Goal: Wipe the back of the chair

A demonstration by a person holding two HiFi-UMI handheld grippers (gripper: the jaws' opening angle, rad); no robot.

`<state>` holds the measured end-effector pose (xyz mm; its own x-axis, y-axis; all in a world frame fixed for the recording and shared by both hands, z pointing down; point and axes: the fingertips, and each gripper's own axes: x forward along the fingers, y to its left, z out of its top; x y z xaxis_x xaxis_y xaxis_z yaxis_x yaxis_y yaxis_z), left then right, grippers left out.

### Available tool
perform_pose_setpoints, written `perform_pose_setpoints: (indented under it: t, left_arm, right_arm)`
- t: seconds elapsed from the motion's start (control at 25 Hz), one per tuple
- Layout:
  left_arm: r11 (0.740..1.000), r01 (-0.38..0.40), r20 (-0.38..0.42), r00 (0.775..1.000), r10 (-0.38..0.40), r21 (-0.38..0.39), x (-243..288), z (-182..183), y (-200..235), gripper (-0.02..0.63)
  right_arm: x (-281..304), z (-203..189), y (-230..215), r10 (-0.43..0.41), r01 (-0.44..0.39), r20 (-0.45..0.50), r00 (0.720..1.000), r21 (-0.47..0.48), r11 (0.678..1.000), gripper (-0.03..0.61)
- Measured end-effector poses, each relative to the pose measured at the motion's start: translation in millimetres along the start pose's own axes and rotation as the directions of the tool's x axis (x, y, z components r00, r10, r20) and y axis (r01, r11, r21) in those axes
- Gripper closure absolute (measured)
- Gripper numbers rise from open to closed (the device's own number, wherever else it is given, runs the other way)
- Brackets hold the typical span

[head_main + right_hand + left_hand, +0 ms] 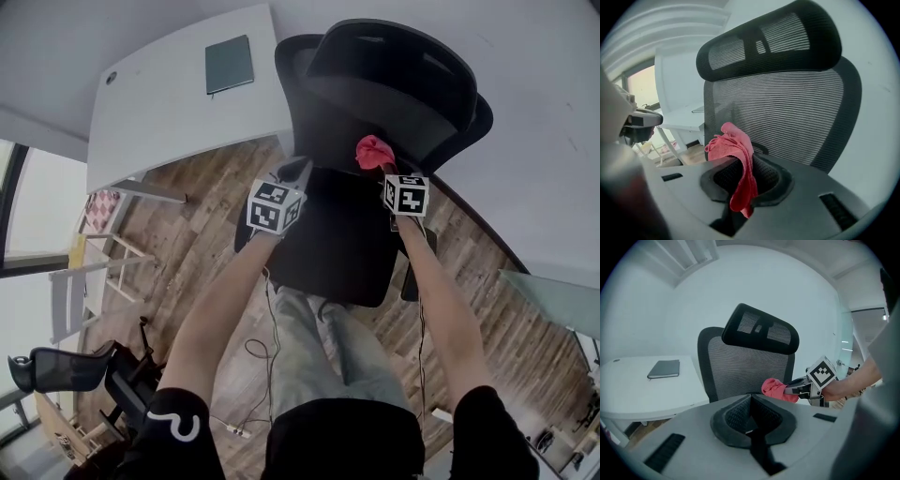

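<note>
**Mesh back, cloth poised**

Black mesh chair back [787, 117]: upright, long axis vertical, headrest [773, 42] on top, desk [159, 103] beside it.
Red cloth [733, 145]: just before the lower mesh, contact uncertain.
Right gripper [745, 185]: clamped on the cloth; the back lies straight ahead. It is the nearer tool.
Left gripper [752, 423]: jaws together, empty, set further back.
Judgement: the wipe likely runs up the mesh.

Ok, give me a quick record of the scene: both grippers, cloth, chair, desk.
right gripper: shut on the red cloth, held close to the chair back; contact not clear
left gripper: shut, empty, over the seat, short of the chair back
chair back: black mesh, upright, headrest on top
desk: white, to the chair's left, dark notebook lying on it
</note>
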<state>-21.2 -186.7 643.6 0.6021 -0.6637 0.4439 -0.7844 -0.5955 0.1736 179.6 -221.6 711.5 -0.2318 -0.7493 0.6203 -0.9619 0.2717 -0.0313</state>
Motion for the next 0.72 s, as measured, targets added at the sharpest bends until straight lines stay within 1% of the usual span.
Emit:
perform_pose_setpoints:
  t: [0.24, 0.36, 0.52, 0.72]
  left_arm:
    - [0.999, -0.032, -0.007, 0.999, 0.032, -0.029, -23.6, -6.7, 43.2, 0.589]
    - [0.998, -0.044, -0.006, 0.999, 0.044, -0.046, -31.6, -11.2, 63.4, 0.589]
    - [0.995, -0.052, -0.003, 0.999, 0.052, -0.081, -36.7, -17.3, 86.2, 0.589]
    - [0.994, -0.049, -0.001, 0.999, 0.049, -0.095, -36.4, -23.1, 107.9, 0.589]
  right_arm:
    - [30.9, 15.9, 57.2, 0.052, -0.052, -0.009, 0.999, -0.033, 0.998, 0.502]
    - [46.4, 21.3, 84.6, 0.07, -0.071, -0.021, 0.997, -0.066, 0.995, 0.502]
    - [69.9, 25.1, 114.9, 0.082, -0.086, -0.042, 0.996, -0.108, 0.99, 0.503]
    - [96.6, 33.0, 141.1, 0.079, -0.086, -0.056, 0.995, -0.126, 0.988, 0.503]
